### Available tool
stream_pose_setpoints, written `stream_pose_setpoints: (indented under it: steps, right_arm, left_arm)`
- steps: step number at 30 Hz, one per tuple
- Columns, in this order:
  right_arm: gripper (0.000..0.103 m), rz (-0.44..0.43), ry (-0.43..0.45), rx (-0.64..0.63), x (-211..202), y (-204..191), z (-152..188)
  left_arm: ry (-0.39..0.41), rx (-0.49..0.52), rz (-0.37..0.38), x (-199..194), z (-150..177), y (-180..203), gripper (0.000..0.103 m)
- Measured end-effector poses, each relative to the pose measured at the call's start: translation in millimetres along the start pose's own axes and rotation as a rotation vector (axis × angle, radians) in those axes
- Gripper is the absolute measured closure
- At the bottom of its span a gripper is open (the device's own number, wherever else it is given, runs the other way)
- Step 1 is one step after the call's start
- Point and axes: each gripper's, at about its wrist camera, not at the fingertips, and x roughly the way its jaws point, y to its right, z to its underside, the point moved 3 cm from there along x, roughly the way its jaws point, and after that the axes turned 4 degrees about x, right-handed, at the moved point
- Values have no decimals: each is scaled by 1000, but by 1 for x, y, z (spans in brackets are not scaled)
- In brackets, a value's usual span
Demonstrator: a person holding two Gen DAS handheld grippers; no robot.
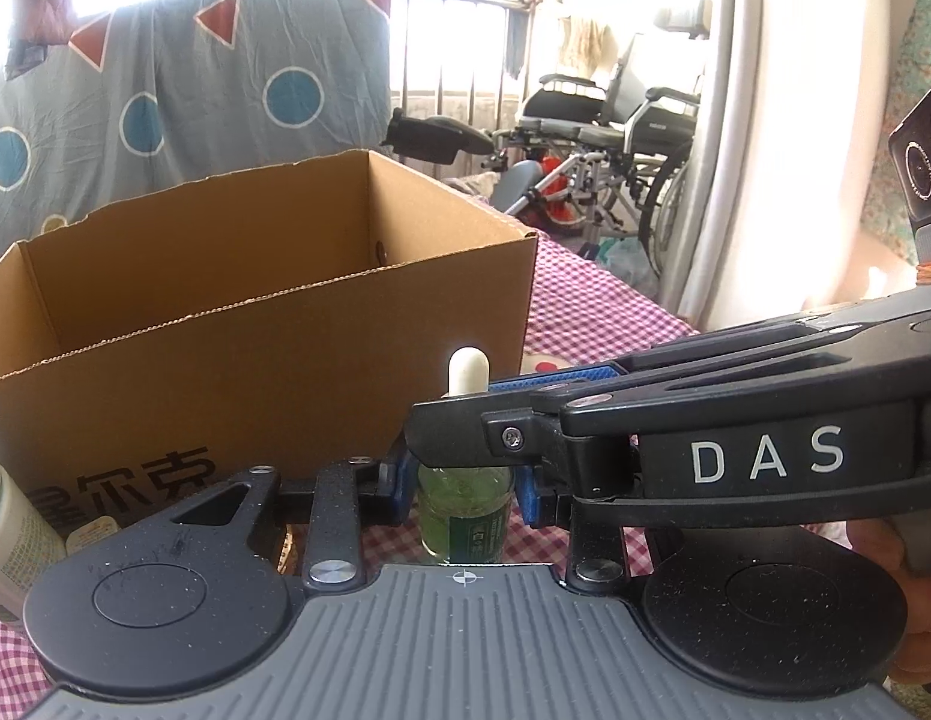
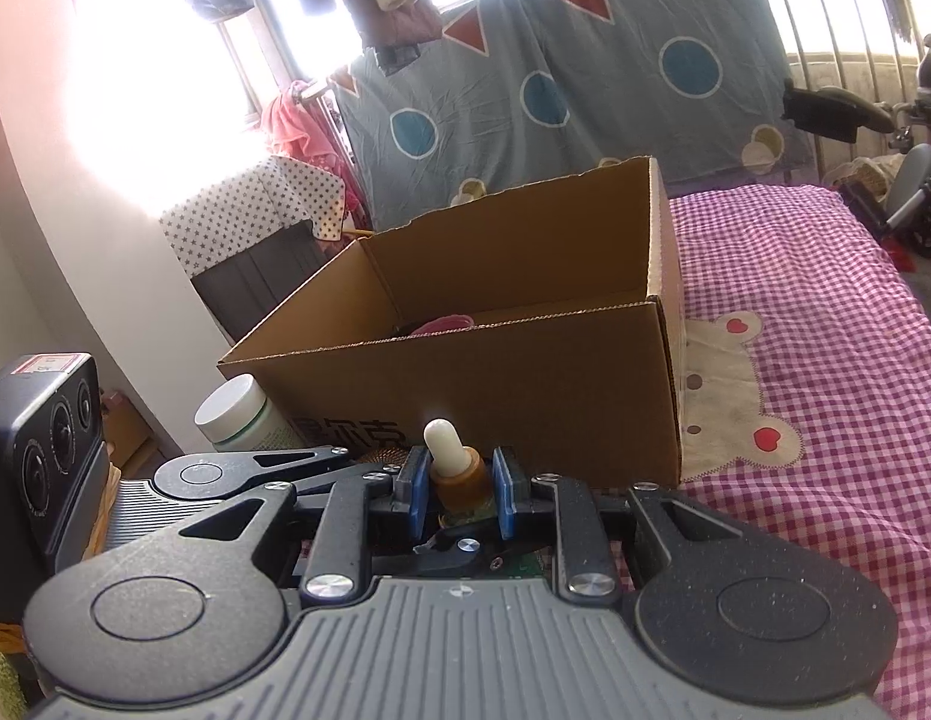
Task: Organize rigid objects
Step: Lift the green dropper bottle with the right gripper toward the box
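A small dropper bottle (image 1: 465, 516) of green glass, with a white rubber bulb (image 1: 468, 372), stands on the checked cloth in front of the cardboard box (image 1: 255, 348). My left gripper (image 1: 465, 483) is shut on the glass body, a blue pad on either side. Coming in from the right, my right gripper (image 1: 465, 405) is shut on the bottle's neck just under the bulb. In the right wrist view, the right gripper (image 2: 459, 480) has its blue pads pressed on the amber collar (image 2: 459, 471), with the bulb (image 2: 439, 438) sticking up above them. The bottle's body is hidden there.
The open box (image 2: 495, 384) holds something pink (image 2: 441, 324). A white jar (image 2: 237, 408) with a green label stands left of the bottle, against the box. Pink checked bedding (image 2: 825, 312) stretches to the right. A wheelchair (image 1: 615, 120) stands beyond the bed.
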Motion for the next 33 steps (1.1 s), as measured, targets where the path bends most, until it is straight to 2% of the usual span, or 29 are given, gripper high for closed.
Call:
stream_pose_setpoints:
  steps: [6, 20, 33]
  right_arm:
    - [78, 20, -16, 24, -4, 8, 9]
    - [78, 3, -9, 53, -6, 14, 12]
    - [78, -5, -11, 67, -7, 16, 12]
  left_arm:
    - [-26, 6, 14, 5, 6, 7, 71]
    - [-80, 27, 16, 17, 15, 13, 69]
    - [-76, 36, 4, 22, 19, 18, 71]
